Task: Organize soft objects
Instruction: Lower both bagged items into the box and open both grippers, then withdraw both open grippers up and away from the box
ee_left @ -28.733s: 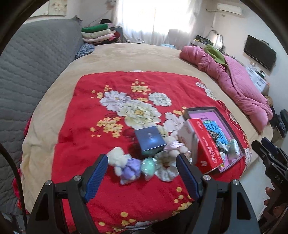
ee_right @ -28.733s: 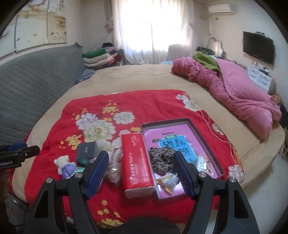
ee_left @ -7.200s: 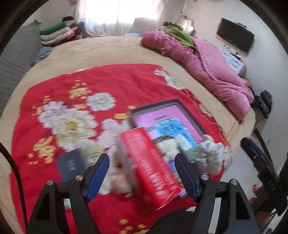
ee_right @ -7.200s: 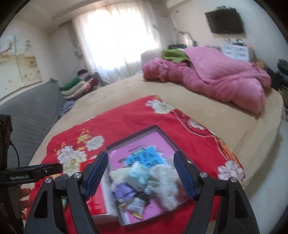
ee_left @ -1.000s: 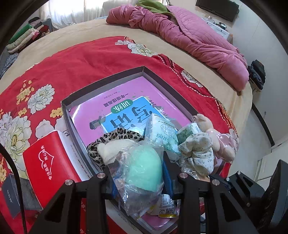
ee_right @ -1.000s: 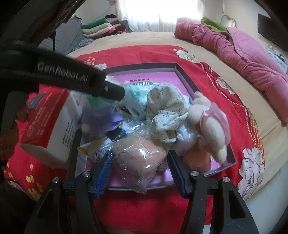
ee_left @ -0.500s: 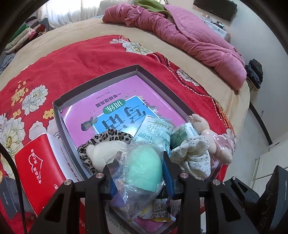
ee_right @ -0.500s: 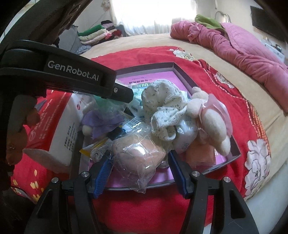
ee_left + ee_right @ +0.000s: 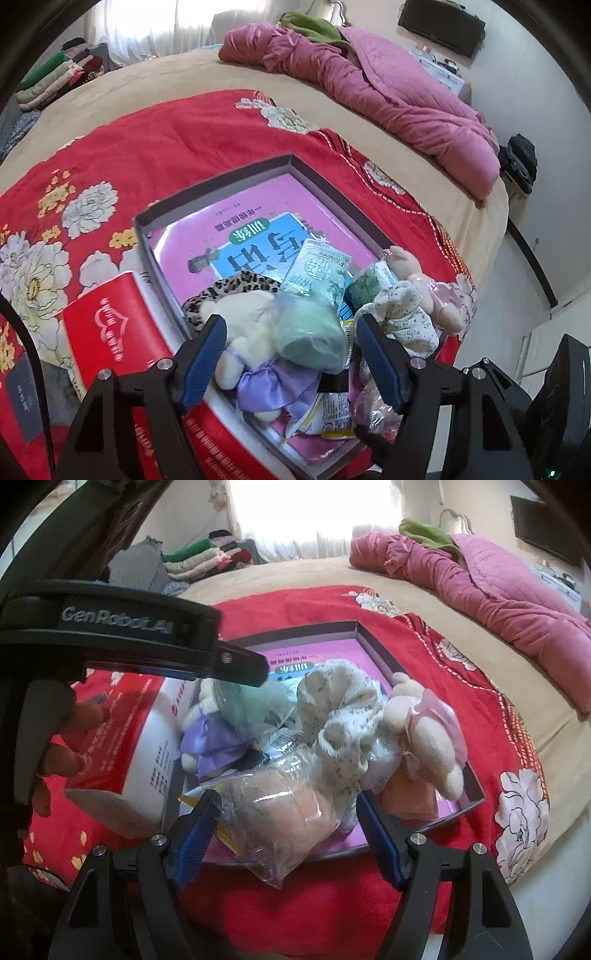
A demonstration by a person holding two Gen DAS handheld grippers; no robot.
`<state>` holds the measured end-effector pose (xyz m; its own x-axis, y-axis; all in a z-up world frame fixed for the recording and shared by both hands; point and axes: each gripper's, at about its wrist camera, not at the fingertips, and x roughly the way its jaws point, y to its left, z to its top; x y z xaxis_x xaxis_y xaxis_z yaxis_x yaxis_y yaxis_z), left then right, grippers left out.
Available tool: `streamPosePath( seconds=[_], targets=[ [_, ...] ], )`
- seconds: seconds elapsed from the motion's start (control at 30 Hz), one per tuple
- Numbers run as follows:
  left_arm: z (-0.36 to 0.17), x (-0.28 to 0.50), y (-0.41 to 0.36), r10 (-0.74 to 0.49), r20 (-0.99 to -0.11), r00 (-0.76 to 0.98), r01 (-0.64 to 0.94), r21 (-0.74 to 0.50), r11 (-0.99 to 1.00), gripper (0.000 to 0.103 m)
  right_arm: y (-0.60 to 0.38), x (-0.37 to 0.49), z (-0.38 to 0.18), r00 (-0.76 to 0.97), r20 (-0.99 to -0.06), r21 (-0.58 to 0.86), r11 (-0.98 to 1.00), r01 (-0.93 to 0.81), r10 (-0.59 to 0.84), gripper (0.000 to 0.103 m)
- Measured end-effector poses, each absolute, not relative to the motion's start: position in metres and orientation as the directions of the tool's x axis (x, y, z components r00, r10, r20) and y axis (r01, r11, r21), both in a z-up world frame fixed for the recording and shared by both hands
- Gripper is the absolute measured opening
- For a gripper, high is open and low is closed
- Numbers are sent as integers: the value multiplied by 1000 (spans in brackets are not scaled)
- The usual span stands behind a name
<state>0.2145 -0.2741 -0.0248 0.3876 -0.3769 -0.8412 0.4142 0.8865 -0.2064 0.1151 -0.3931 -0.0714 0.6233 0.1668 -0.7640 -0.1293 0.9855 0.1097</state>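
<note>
A dark grey tray (image 9: 218,181) (image 9: 295,633) on the red blanket holds a pile of soft things. My left gripper (image 9: 289,325) is opening. The bagged green sponge (image 9: 310,334) (image 9: 236,701) lies between its pads, clear of both, on a purple-dressed plush bear (image 9: 273,384). My right gripper (image 9: 288,797) is opening too, with the bagged peach sponge (image 9: 284,808) lying loose between its pads at the tray's near rim. A white floral scrunchie (image 9: 340,705), a pink-dressed bear (image 9: 428,734), a leopard scrunchie (image 9: 236,284) and a tissue pack (image 9: 321,269) are also in the tray.
A red carton (image 9: 110,332) (image 9: 147,738) lies against the tray's left side, with a small dark box (image 9: 22,391) beyond it. A pink quilt (image 9: 388,92) is heaped at the far right. The bed's edge drops off just right of the tray. A hand (image 9: 62,738) holds the left gripper.
Both grippers' jaws have spread wide and let go of their bagged sponges, which now rest on the pile. The left gripper has drawn back slightly from the tray.
</note>
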Motion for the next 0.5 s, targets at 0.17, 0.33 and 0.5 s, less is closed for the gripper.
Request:
streamPosePath(
  seconds=[0.17, 0.33, 0.5],
  targets=[
    [-9, 207, -257, -376, -823, 426, 392, -207, 896, 73, -395, 110, -64, 638, -750, 121, 985, -124, 172, 77],
    [5, 191, -246, -372, -810, 454, 392, -194, 899, 79, -393, 102, -56, 653, -738, 116, 985, -127, 171, 78],
    [12, 172, -234, -364, -799, 479, 383, -183, 906, 82, -387, 100, -43, 673, -723, 97, 988, -124, 155, 78]
  ],
)
